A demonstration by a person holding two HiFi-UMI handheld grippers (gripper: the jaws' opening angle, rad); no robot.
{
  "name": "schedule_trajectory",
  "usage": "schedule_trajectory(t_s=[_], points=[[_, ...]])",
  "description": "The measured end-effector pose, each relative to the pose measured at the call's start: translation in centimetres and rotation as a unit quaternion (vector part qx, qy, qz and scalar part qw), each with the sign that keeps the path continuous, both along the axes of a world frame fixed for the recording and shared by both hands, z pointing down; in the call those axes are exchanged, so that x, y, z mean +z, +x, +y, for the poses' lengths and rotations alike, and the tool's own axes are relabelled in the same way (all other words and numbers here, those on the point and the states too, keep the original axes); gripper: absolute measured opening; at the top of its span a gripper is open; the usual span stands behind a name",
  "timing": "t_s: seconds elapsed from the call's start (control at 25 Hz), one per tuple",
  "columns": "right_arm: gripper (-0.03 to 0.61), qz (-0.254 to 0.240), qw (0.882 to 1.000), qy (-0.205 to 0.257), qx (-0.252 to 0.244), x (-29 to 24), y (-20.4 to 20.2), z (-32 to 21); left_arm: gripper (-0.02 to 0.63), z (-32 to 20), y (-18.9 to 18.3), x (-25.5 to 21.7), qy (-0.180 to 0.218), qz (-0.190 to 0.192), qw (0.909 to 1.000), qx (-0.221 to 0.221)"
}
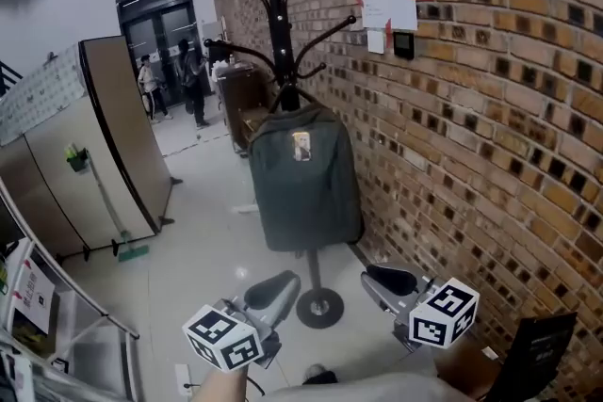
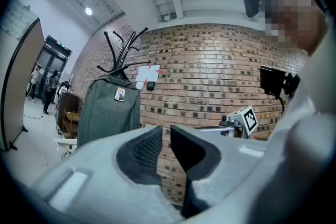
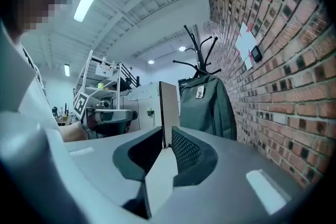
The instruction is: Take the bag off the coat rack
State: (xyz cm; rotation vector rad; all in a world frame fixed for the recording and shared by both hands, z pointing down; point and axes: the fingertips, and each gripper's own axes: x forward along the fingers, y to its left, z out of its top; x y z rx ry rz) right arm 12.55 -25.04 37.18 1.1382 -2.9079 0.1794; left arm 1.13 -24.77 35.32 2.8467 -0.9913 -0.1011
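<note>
A grey-green backpack [image 1: 301,184] hangs upright from the black coat rack [image 1: 275,5], close to the brick wall. It covers the rack's pole down to the round base [image 1: 320,307]. My left gripper [image 1: 281,283] is low and near me, short of the base, shut with nothing in it. My right gripper [image 1: 380,278] sits beside it on the right, also shut and empty. In the left gripper view the bag [image 2: 107,110] is ahead to the left of the jaws' tips [image 2: 165,131]. In the right gripper view the bag [image 3: 205,107] is ahead to the right of the tips [image 3: 167,134].
The brick wall [image 1: 471,108] runs along the right and carries papers [image 1: 386,0]. A folding partition [image 1: 104,146] stands at the left with a broom [image 1: 118,221] leaning on it. A metal shelf [image 1: 57,325] is at the lower left. A cabinet [image 1: 240,99] and people [image 1: 188,80] are behind the rack.
</note>
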Motion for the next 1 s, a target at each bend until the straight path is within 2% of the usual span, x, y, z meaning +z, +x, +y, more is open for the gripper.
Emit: schedule_trajectory(t_s=[0.16, 0.24, 0.48, 0.6, 0.72, 0.84, 1.0], points=[[0.087, 0.006, 1.000, 0.026, 0.004, -2.2, -0.3, -4.4, 0.119, -5.0, -1.3, -1.1, 0.018, -0.010, 0.9997, -0.009], [0.114, 0.010, 0.999, 0.033, 0.009, -3.0, -0.4, -7.1, 0.180, -8.1, -2.4, -1.7, 0.026, -0.012, 0.9994, -0.020], [0.197, 0.026, 0.999, 0.038, 0.026, -4.0, -0.6, -16.2, 0.283, -18.0, -5.7, -3.5, 0.037, -0.013, 0.9983, -0.044], [0.309, 0.034, 0.998, 0.039, 0.038, -4.6, -0.7, -20.9, 0.337, -23.1, -7.0, -3.6, 0.031, -0.021, 0.9975, -0.059], [0.353, 0.011, 0.996, 0.044, 0.073, -5.6, 0.3, -25.4, 0.411, -27.4, -7.8, -3.8, 0.025, -0.031, 0.9975, -0.058], [0.401, -0.010, 0.994, 0.052, 0.093, -6.7, 1.0, -28.7, 0.431, -30.0, -7.6, -4.6, 0.029, -0.028, 0.9982, -0.044], [0.422, -0.013, 0.995, 0.052, 0.087, -7.1, 0.0, -31.5, 0.431, -32.0, -6.7, -4.6, 0.030, -0.031, 0.9987, -0.026]])
